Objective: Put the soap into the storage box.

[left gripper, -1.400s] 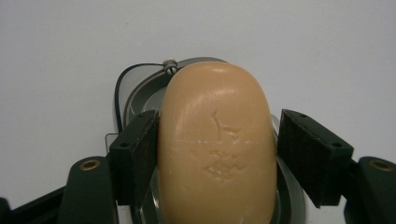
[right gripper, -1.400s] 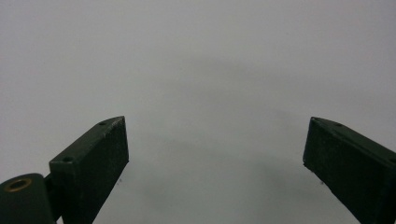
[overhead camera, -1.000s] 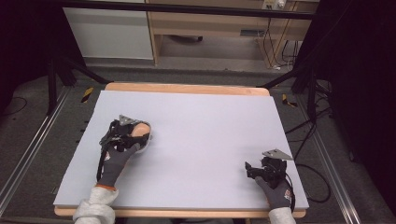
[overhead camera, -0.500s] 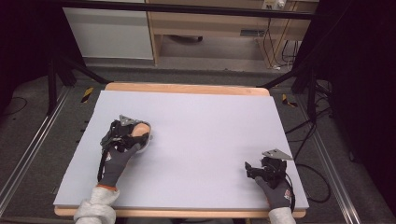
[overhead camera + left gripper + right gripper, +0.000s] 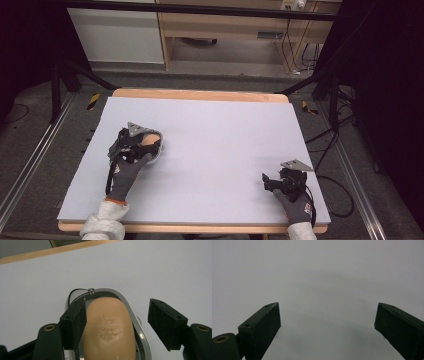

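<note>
High view: fixed overhead, facing forward and down across the whole counter (image 5: 210, 130). Left gripper view: close, low, along the jaws toward the counter's far wooden edge. Right gripper view: close, angled down at bare counter surface, shared by all views.

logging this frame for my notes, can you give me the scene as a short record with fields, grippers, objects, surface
surface: pale table top with a wooden edge
object: tan rounded lump lying in a grey metal-rimmed holder
left gripper: jaws open, straddling the lump; one jaw beside it, the other apart from it
right gripper: jaws open, over bare table
hands: both gloved, left hand near the table's left side, right hand near its front right corner
</note>
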Action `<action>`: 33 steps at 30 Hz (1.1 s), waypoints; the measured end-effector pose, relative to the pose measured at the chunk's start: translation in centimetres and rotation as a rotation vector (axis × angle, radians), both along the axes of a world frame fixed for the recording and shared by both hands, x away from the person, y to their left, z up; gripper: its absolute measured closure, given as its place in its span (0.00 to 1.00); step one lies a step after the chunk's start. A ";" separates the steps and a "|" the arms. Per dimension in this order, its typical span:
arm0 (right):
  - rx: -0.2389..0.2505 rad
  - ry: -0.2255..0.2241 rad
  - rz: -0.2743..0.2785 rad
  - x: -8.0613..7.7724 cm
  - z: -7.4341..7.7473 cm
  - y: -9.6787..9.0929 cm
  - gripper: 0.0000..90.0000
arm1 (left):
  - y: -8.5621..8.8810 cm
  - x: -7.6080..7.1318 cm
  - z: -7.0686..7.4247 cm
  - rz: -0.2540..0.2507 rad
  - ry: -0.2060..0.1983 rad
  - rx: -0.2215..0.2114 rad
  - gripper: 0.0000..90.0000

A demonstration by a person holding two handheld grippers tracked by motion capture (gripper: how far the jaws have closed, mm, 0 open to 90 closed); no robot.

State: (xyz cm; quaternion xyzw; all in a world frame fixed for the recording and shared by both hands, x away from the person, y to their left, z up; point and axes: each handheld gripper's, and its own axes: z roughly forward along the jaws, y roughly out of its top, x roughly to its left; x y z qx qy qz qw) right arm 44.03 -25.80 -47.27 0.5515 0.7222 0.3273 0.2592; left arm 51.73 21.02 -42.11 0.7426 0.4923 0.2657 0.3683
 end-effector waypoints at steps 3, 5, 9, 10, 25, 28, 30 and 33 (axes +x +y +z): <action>0.000 0.001 0.001 0.0 0.0 0.0 0.08 | 0.0 0.0 0.0 -0.010 0.002 0.003 0.34; 0.003 0.001 -0.001 0.0 0.0 0.0 0.08 | -0.1 0.0 0.1 -0.016 0.003 -0.001 0.34; 0.003 0.002 0.000 0.0 0.0 0.0 0.08 | -0.3 -0.2 0.3 -0.046 0.002 -0.020 0.35; 0.005 0.002 -0.001 0.0 0.0 0.0 0.08 | -0.5 -0.3 0.3 -0.056 -0.003 -0.028 0.35; 0.016 -0.013 -0.006 -0.1 0.2 -0.4 0.08 | -0.7 -2.9 0.0 -0.151 0.009 -0.059 0.34; 0.013 -0.015 -0.006 -0.2 0.2 -0.4 0.08 | -0.2 -3.5 -0.4 -0.147 0.009 -0.056 0.34; 0.016 -0.013 -0.011 -0.2 0.2 -0.5 0.08 | 0.1 -3.9 -0.7 -0.148 0.012 -0.055 0.34; 0.018 -0.015 -0.013 -0.3 0.2 -0.7 0.08 | 0.5 -4.7 -1.1 -0.154 0.014 -0.048 0.34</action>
